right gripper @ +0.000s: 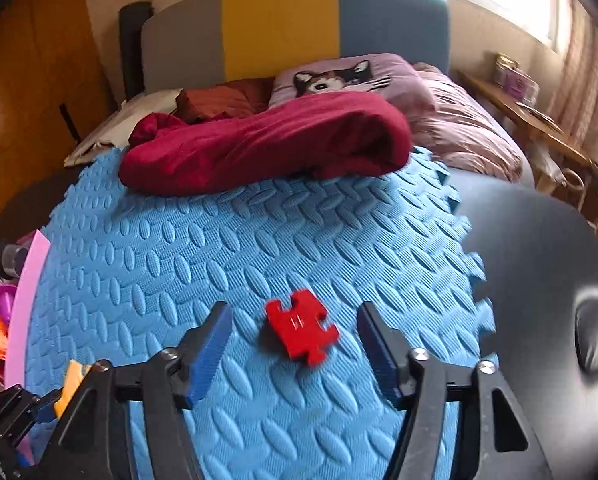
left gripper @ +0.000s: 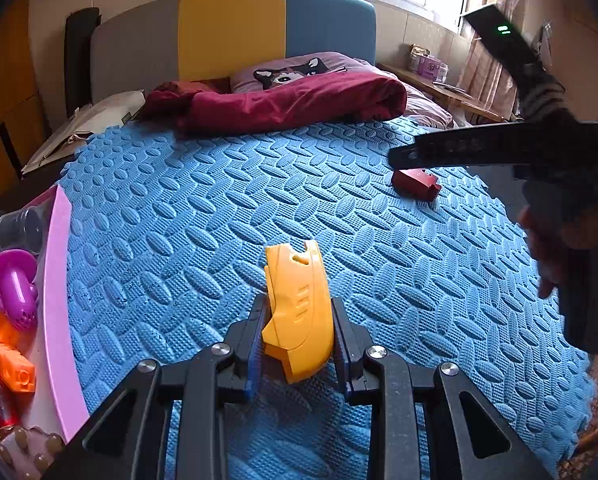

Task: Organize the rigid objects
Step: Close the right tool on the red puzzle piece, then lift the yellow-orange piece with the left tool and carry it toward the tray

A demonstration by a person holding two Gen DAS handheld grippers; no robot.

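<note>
My left tongs (left gripper: 297, 320) are clamped on the yellow piece (left gripper: 297, 312), pads pressing both its sides, held just above the blue foam mat (left gripper: 203, 200). My right tongs (right gripper: 295, 340) stand apart, nothing gripped; the red puzzle piece (right gripper: 300, 330) lies flat on the mat between the two fingers, touching neither. Pink tray (left gripper: 57, 280) with toys at the mat's left edge.
</note>
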